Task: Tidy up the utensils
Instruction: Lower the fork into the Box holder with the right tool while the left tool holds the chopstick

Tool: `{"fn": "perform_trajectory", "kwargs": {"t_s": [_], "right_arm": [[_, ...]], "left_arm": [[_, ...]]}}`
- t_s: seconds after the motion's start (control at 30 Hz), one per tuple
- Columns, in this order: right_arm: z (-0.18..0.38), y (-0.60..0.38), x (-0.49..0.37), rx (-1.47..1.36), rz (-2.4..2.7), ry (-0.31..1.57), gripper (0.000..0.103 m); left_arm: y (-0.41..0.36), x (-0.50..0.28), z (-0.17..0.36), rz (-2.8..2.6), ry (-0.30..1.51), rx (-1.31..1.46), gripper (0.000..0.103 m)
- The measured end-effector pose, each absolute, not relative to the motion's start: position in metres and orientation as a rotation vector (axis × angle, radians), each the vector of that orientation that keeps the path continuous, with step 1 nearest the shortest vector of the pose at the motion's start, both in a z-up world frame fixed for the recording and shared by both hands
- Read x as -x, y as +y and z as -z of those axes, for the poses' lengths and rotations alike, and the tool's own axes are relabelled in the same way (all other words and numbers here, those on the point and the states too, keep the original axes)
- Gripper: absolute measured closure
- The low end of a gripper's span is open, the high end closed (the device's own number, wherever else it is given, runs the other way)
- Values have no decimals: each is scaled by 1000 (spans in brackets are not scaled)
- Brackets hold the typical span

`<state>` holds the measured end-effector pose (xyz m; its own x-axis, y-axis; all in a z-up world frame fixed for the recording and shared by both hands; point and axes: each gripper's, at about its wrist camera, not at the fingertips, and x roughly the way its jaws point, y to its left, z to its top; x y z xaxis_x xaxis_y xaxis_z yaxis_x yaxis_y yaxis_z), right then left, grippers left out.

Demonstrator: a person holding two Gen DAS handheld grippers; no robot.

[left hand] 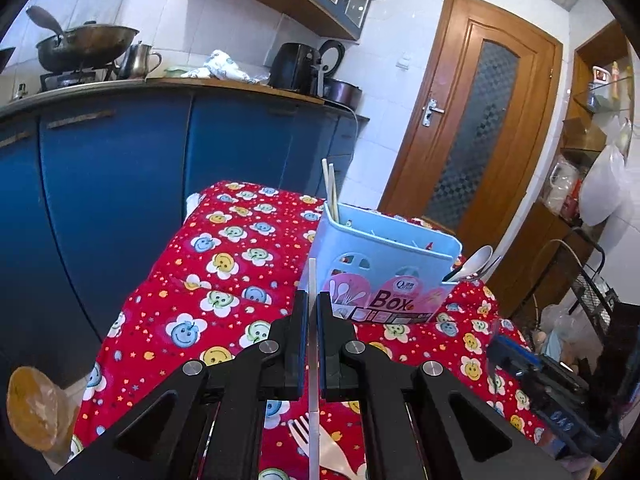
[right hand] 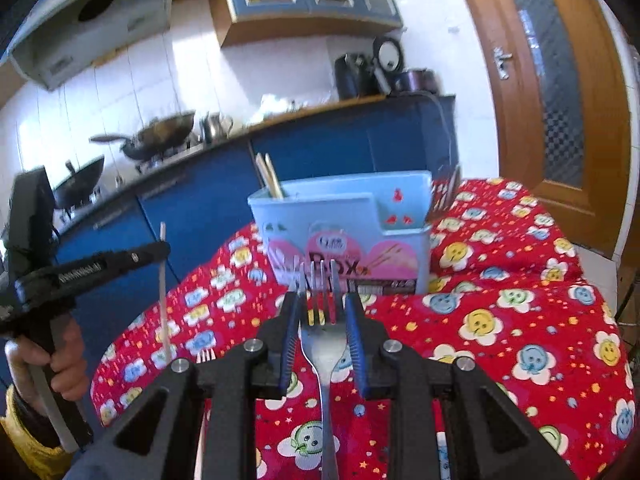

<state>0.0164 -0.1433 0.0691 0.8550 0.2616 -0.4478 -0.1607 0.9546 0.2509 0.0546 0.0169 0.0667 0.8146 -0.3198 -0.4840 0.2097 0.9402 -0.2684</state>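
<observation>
While the left tool (left hand: 313, 312) pinches a thin white chopstick (left hand: 313, 280) between its pressed-together pads, the stick stands nearly upright, its top poking above the fingers and its lower end running down past them. Ahead of it a pale blue utensil box (left hand: 384, 248) sits on the surface, which is draped in a red cloth (left hand: 224, 264) printed with smiley flowers. Two wooden chopsticks (left hand: 330, 188) lean in the box's back left compartment, and a metal spoon (left hand: 474, 262) sticks out at its right side. A white plastic fork (left hand: 320, 444) lies on the cloth under the left tool.

The right tool (right hand: 322, 312) grips a metal fork (right hand: 322, 320) by its head, tines pointing toward the box (right hand: 340, 216), handle trailing back below the camera. From this view the left tool (right hand: 160, 248) appears at the left edge, held by a hand (right hand: 60, 364), with the white chopstick (right hand: 163, 300) clamped in it, well clear of the box. Blue cabinets (left hand: 120, 184) stand behind.
</observation>
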Motion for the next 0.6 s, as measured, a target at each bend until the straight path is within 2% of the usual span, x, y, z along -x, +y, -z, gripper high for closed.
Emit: {"fn": "perform_trajectory", "kwargs": {"t_s": [0.33, 0.37, 0.4, 0.6], "right_arm": [[-93, -159, 1, -267, -200, 359, 79], [-96, -159, 0, -266, -194, 347, 80], [-98, -160, 0, -264, -190, 337, 97], [-114, -160, -8, -233, -178, 303, 100]], "left_arm": [[7, -47, -83, 336, 486, 202, 99], [7, -47, -85, 338, 478, 201, 99], [6, -47, -87, 340, 472, 202, 99], [4, -52, -97, 354, 446, 216, 99]]}}
